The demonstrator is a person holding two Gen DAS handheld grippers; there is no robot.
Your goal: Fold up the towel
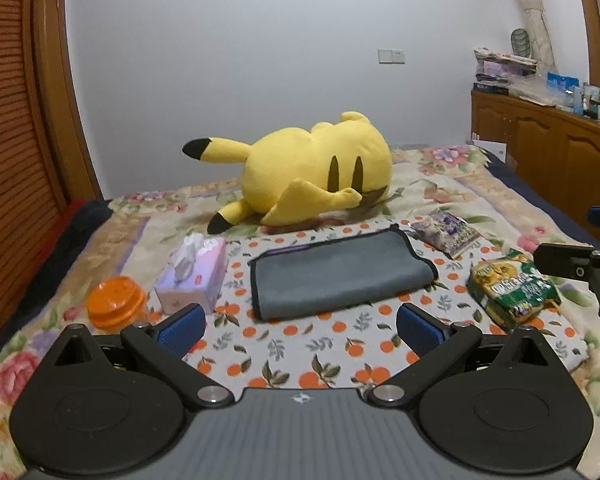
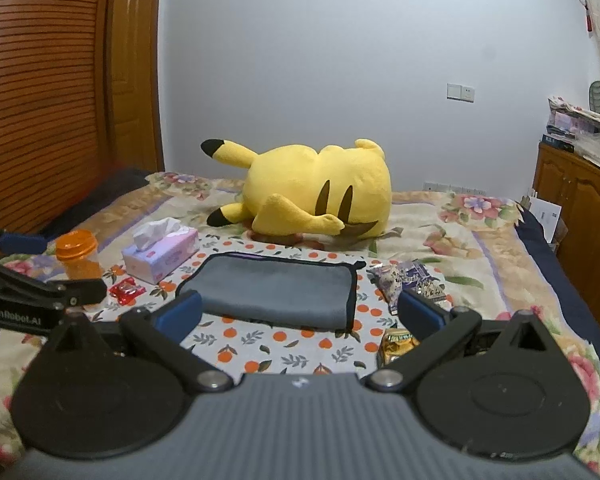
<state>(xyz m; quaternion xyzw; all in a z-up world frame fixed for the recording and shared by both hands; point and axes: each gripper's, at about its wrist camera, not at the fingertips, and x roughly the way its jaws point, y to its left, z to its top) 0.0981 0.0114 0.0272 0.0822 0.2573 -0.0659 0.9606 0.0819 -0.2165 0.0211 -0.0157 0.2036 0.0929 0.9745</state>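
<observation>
A grey towel (image 1: 340, 274) with black trim lies folded flat on an orange-print cloth (image 1: 300, 356) on the bed. It also shows in the right wrist view (image 2: 278, 288). My left gripper (image 1: 300, 326) is open and empty, hovering just in front of the towel's near edge. My right gripper (image 2: 300, 312) is open and empty, also just in front of the towel. The right gripper's side shows at the right edge of the left wrist view (image 1: 580, 264). The left gripper's side shows at the left edge of the right wrist view (image 2: 40, 292).
A big yellow plush (image 1: 316, 172) lies behind the towel. A pink tissue box (image 1: 194, 274) and an orange-lidded jar (image 1: 116, 302) sit to the left. A purple snack bag (image 1: 446, 232) and a green snack bag (image 1: 512, 288) sit to the right. A wooden cabinet (image 1: 548, 148) stands far right.
</observation>
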